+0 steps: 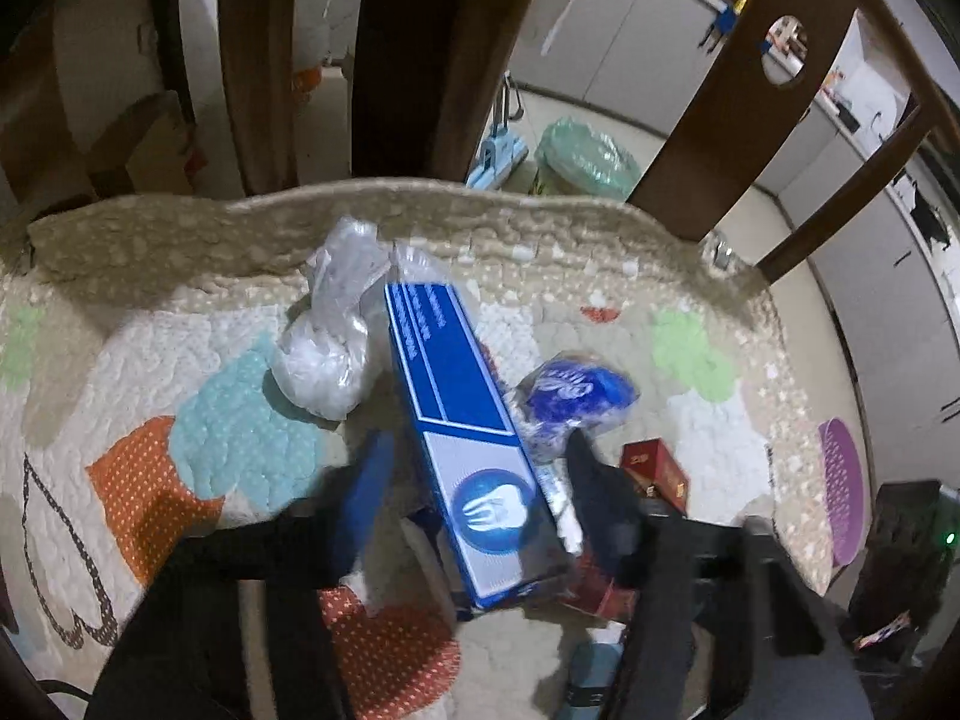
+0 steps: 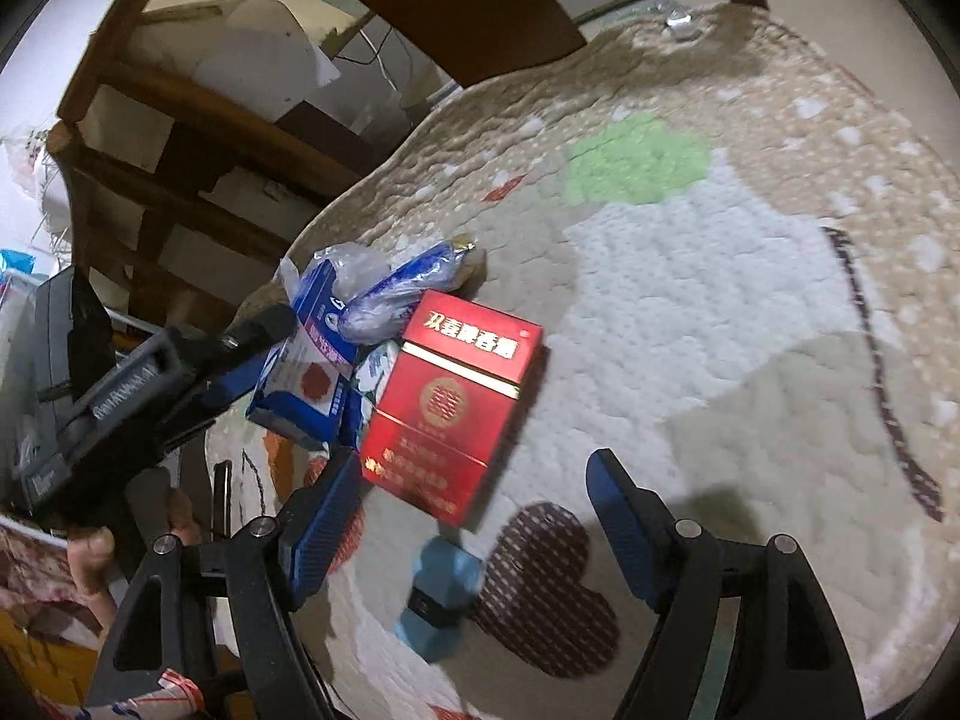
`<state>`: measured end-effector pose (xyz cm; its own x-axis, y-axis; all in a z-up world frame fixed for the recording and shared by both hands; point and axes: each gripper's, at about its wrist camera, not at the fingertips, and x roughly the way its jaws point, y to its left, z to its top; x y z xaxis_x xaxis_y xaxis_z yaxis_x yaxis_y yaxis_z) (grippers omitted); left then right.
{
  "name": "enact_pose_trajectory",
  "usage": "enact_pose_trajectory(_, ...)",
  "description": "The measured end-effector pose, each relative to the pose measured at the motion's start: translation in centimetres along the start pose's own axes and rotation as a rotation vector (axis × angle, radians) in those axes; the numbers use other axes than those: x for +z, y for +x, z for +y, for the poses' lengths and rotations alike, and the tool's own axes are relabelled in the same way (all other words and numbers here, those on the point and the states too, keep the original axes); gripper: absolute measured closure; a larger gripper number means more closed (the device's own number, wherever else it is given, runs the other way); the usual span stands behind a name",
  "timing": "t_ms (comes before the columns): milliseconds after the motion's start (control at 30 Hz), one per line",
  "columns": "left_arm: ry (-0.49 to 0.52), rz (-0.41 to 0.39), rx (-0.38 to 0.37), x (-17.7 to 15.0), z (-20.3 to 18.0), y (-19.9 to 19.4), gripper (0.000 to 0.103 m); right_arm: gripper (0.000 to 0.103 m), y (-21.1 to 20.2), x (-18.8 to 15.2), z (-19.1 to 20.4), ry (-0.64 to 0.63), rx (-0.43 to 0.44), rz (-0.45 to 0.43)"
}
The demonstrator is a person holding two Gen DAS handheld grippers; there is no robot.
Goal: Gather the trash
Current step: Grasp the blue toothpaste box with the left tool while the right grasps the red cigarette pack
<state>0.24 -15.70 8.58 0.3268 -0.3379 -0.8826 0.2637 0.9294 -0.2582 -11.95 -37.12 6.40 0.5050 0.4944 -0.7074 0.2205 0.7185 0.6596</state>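
**Two grippers over a litter pile, both spread**

Left gripper [image 1: 474, 480]: fingers spread wide, one either side of the blue toothpaste box [image 1: 465, 420]. Nothing pinched yet; whether the pads touch the carton I cannot tell. Box's long axis runs straight ahead between the fingers, near end closest to the palm. It carries a white tooth emblem in a blue circle; the small print is too blurred to read.

Beyond the left finger: knotted clear plastic bag [image 1: 330, 336]. Ahead of the right finger: crumpled blue wrapper [image 1: 570, 396].

Right gripper [image 2: 474, 510]: fingers also spread, holding nothing. Red cigarette pack [image 2: 450, 408] lies just ahead, toward its left finger, gold Chinese characters on the lid, not legible to me.

All rests on a quilted patchwork cover [image 2: 690, 300] over the bench.

Judgement: left is nearer the box; closing across its narrow width should take it.
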Motion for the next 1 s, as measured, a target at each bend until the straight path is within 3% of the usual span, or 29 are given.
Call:
enact_pose_trajectory(33, -0.004, 0.013, 0.001, -0.1, 0.4, 0.4, 0.072, 0.021, 0.5, 0.2, 0.1, 0.009, 0.000, 0.006)
enact_pose_trajectory(333, -0.012, -0.015, -0.067, -2.2, 3.0, -0.8, 0.072, 0.021, 3.1, 0.9, 0.9, 0.012, -0.036, 0.038)
enact_pose_trajectory(667, 0.012, 0.003, -0.098, -2.3, 3.2, 0.9, 0.073, 0.020, 5.3, 1.4, 2.9, -0.028, -0.186, 0.026)
enact_pose_trajectory(767, 0.028, -0.031, -0.096, -2.8, 2.8, 0.0, 0.073, 0.022, 5.8, 1.6, 3.0, -0.031, -0.226, 0.014)
enact_pose_trajectory(833, 0.035, -0.056, -0.093, -3.3, 2.5, -1.0, 0.073, 0.040, 6.0, 1.6, 3.5, -0.066, -0.275, 0.004)
enact_pose_trajectory(900, 0.041, -0.083, -0.090, -4.0, 2.2, -2.2, 0.073, 0.062, 5.3, 1.6, 3.6, -0.091, -0.264, -0.015)
enact_pose_trajectory(933, 0.044, -0.099, -0.090, -4.5, 2.0, -3.0, 0.073, 0.069, 4.7, 1.6, 3.6, -0.093, -0.246, -0.023)
enact_pose_trajectory(1000, 0.052, -0.125, -0.092, -5.3, 1.5, -4.3, 0.073, 0.073, 3.4, 1.5, 3.2, -0.088, -0.205, -0.034)
